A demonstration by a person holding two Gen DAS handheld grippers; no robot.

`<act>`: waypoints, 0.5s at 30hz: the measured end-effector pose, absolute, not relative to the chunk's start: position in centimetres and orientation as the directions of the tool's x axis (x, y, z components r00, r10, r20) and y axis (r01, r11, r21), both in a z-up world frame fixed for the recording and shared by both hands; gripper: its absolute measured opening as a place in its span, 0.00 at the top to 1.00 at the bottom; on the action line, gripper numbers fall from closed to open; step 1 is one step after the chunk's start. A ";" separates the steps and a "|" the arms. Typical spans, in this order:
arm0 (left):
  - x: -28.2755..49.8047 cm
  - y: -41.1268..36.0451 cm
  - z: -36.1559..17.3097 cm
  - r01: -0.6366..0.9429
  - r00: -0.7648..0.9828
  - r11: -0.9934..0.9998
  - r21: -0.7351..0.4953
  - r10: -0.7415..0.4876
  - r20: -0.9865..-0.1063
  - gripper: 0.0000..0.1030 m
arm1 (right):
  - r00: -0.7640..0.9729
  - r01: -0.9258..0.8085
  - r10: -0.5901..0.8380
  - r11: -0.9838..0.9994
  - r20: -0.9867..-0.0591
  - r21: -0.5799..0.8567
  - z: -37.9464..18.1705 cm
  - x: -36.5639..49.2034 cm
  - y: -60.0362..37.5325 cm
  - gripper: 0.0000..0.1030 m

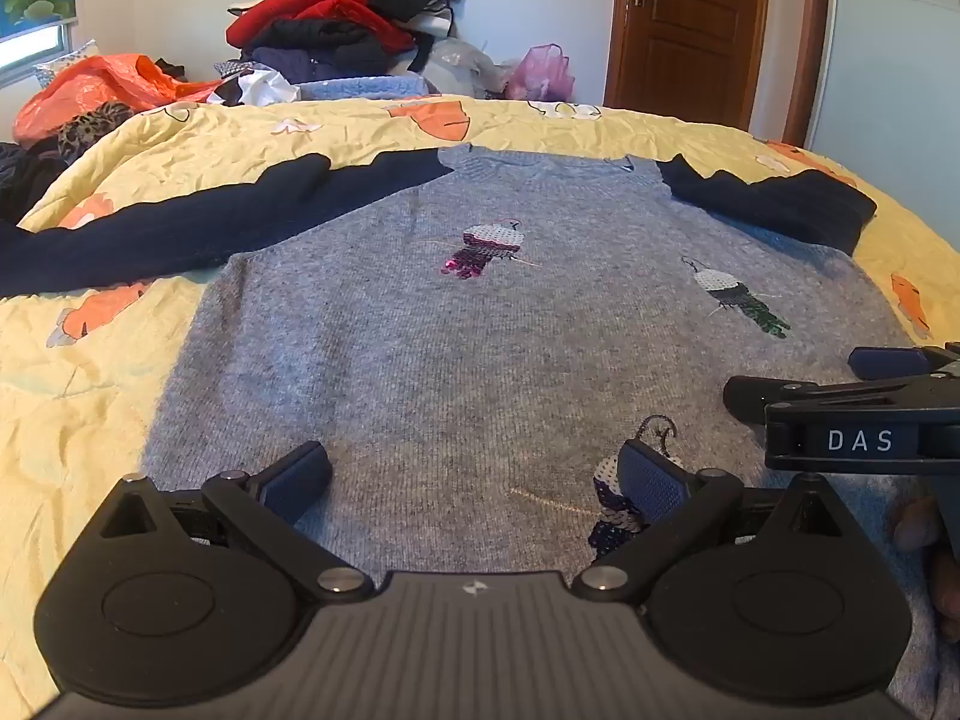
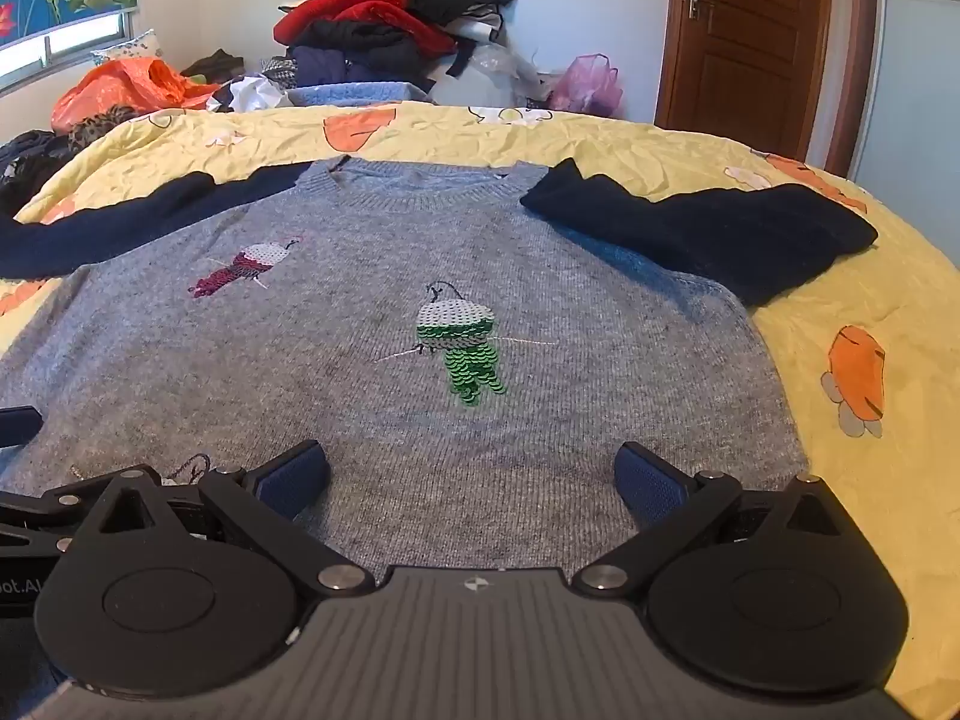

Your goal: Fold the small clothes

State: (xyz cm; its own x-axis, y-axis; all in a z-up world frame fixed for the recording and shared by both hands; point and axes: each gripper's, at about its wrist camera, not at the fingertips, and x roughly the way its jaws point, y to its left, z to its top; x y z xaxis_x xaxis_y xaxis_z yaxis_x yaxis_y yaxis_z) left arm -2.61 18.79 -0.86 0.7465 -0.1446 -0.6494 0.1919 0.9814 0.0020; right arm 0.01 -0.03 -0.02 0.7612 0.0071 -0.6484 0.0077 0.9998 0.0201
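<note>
- Left wrist view: the left gripper, jaws spread wide and holding nothing, hovers over the lower part of a grey sweater with navy sleeves, which lies flat, front up, on a yellow bedspread. The right gripper enters at the right edge.
- Right wrist view: the right gripper, likewise wide and holding nothing, hovers over the sweater's lower part; a green sequin motif lies ahead. A pile of clothes lies beyond the bed.

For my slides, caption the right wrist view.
Open right gripper over a grey sweater with navy sleeves, spread flat on a yellow quilt.
</note>
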 end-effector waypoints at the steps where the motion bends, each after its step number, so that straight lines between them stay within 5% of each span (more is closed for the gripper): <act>1: -2.6 18.8 -0.9 0.192 0.747 0.981 0.002 -0.145 -0.649 0.00 | 0.761 0.008 0.005 1.000 -0.648 0.017 0.0 0.0 0.0 0.00; 15: -2.6 18.8 -0.9 0.192 0.747 0.981 0.002 -0.144 -0.649 0.00 | 0.765 0.011 0.001 1.000 -0.644 0.016 0.0 -0.1 0.1 0.00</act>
